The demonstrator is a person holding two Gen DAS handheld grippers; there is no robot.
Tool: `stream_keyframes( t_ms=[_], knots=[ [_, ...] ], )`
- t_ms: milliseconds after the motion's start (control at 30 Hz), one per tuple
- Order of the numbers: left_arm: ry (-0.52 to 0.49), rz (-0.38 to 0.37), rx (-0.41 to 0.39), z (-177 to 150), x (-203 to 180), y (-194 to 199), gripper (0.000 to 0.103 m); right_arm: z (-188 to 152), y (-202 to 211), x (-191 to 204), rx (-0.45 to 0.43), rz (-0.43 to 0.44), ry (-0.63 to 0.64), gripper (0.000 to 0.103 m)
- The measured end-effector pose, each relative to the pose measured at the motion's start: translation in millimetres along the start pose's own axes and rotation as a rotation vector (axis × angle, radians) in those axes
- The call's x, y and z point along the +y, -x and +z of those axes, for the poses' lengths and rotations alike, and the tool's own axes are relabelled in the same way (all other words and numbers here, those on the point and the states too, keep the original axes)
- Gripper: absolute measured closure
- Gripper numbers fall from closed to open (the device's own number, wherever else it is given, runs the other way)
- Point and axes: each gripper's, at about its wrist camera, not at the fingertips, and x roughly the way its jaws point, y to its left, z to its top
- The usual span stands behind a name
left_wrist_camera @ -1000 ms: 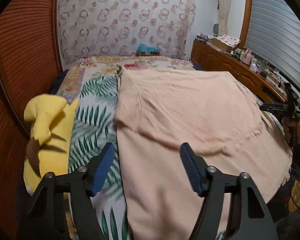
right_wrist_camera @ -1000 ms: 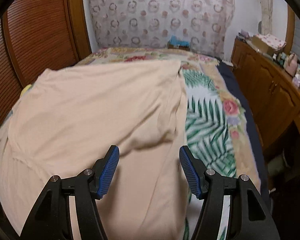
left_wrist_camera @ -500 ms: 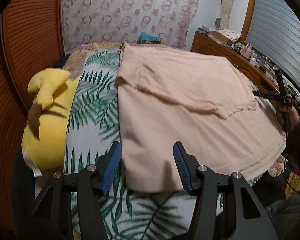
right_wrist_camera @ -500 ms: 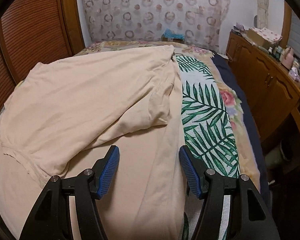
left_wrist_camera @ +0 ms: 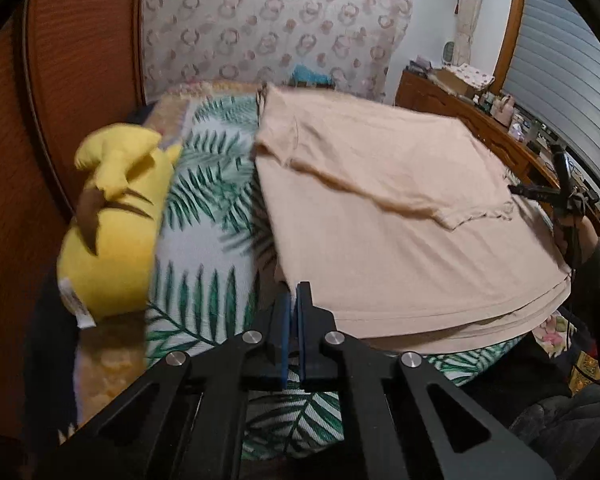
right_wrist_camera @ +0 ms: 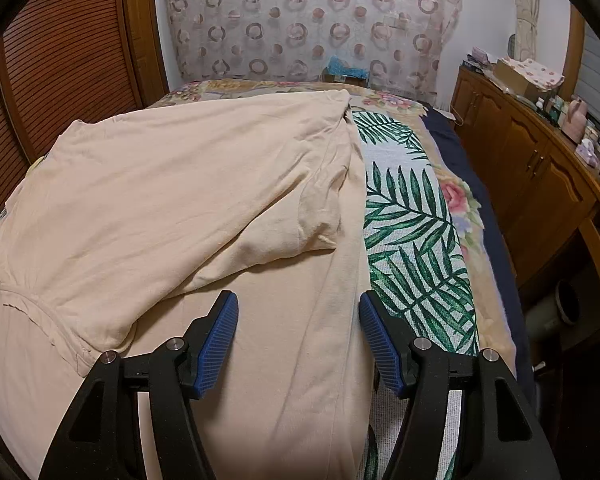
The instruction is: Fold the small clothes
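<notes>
A peach T-shirt (left_wrist_camera: 380,220) lies spread on the bed, its sleeves folded in over the body. My left gripper (left_wrist_camera: 294,292) sits at the near left corner of the hem, its jaws closing together with the blue pads pinching the fabric edge. In the right wrist view the shirt (right_wrist_camera: 160,200) fills the left and middle, with a folded sleeve (right_wrist_camera: 292,236) ahead. My right gripper (right_wrist_camera: 298,336) hovers open above the shirt's right side, nothing between its pads. The left wrist view shows that right gripper (left_wrist_camera: 560,196) far right, held by a hand.
A palm-leaf bedspread (left_wrist_camera: 204,240) covers the bed. A yellow plush toy (left_wrist_camera: 116,220) lies along the shirt's left. A wooden cabinet (right_wrist_camera: 540,172) with small items runs along the right, and a louvred wooden door (right_wrist_camera: 60,60) stands at left.
My left gripper has drawn back to the shirt's near hem corner and gone from open to shut there. The right gripper stays open in much the same place.
</notes>
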Motion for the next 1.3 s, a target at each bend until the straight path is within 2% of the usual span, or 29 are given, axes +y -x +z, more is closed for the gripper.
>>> stream_keyframes(
  t_ms=[200,333,367,400,433,500,567,633,700,767,867,1067,1167,1300],
  knots=[
    [-0.003,0.062,-0.036,7,-1,24,0.099,0,1,0,0.000,0.000,0.000,0.037],
    [-0.005,0.057,-0.047,10,0,24,0.097,0,1,0,0.000,-0.002,0.001,0.037],
    [-0.007,0.062,-0.051,11,0,23,0.091,0,1,-1,0.000,-0.002,0.002,0.037],
    [-0.008,0.064,-0.061,13,0,22,0.077,0,2,-2,0.000,-0.001,0.002,0.037],
    [-0.007,0.063,-0.071,15,-1,21,0.068,-1,2,-2,0.000,0.000,0.003,0.037],
    [-0.001,0.047,-0.084,20,-2,17,0.059,-1,2,-2,0.000,-0.001,0.003,0.037],
    [0.003,0.035,-0.092,26,-5,12,0.055,-1,2,-2,0.000,-0.001,0.003,0.037],
    [-0.005,0.018,-0.096,34,-11,4,0.044,-1,3,-3,0.000,-0.001,0.003,0.037],
    [-0.022,0.006,-0.105,40,-18,-3,0.041,-1,3,-3,0.000,-0.001,0.003,0.036],
    [-0.037,0.000,-0.112,48,-24,-10,0.033,-1,3,-3,0.000,-0.001,0.003,0.036],
    [-0.044,-0.004,-0.142,58,-33,-17,0.032,-1,3,-3,0.000,-0.001,0.003,0.036],
    [-0.077,0.006,-0.124,84,-42,-48,0.033,-1,3,-3,0.000,-0.001,0.003,0.036],
    [-0.067,-0.029,-0.094,96,-41,-64,0.040,-1,3,-3,0.000,-0.001,0.003,0.036],
    [-0.081,0.003,-0.075,107,-41,-83,0.043,-1,3,-3,0.000,-0.001,0.003,0.036]
  ],
)
